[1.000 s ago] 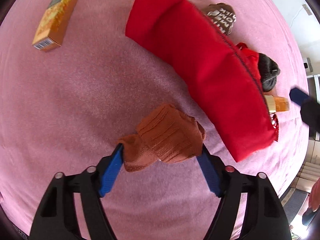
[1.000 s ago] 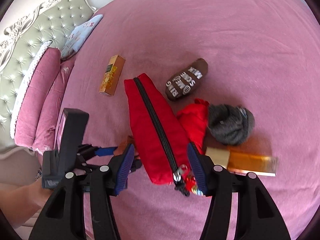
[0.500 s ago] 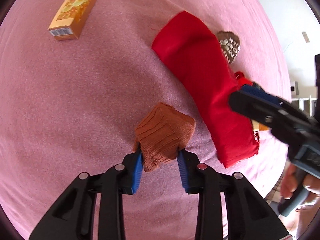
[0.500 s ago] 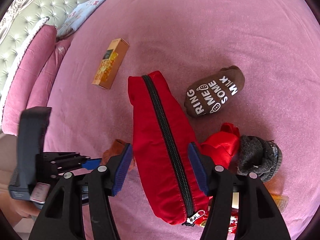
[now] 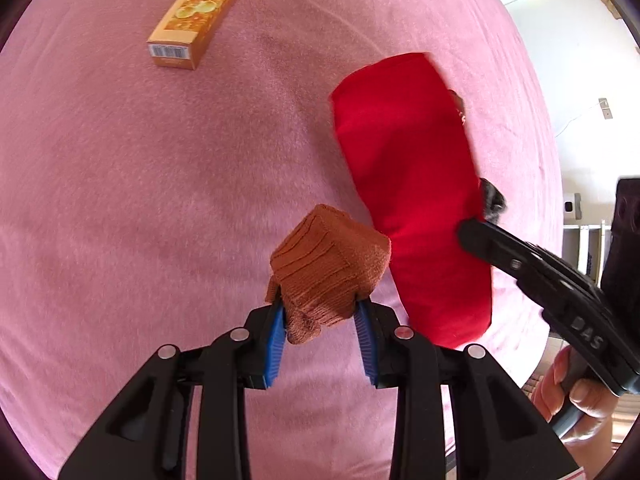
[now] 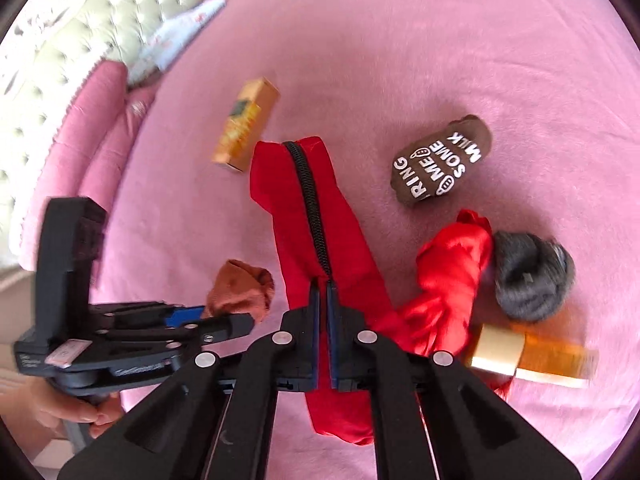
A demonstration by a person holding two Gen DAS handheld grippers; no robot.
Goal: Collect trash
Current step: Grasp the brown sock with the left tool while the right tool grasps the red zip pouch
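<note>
The rust-brown knitted bundle [image 5: 328, 264] sat clamped between the left gripper [image 5: 324, 334] fingers, lifted just above the pink bedspread [image 5: 160, 200]; a second earlier those fingers had stood wide around it. Meanwhile the right gripper [image 6: 323, 304] had pinched together on the red zip pouch [image 6: 320, 240] at its zipper, probably to open it for collecting.
</note>
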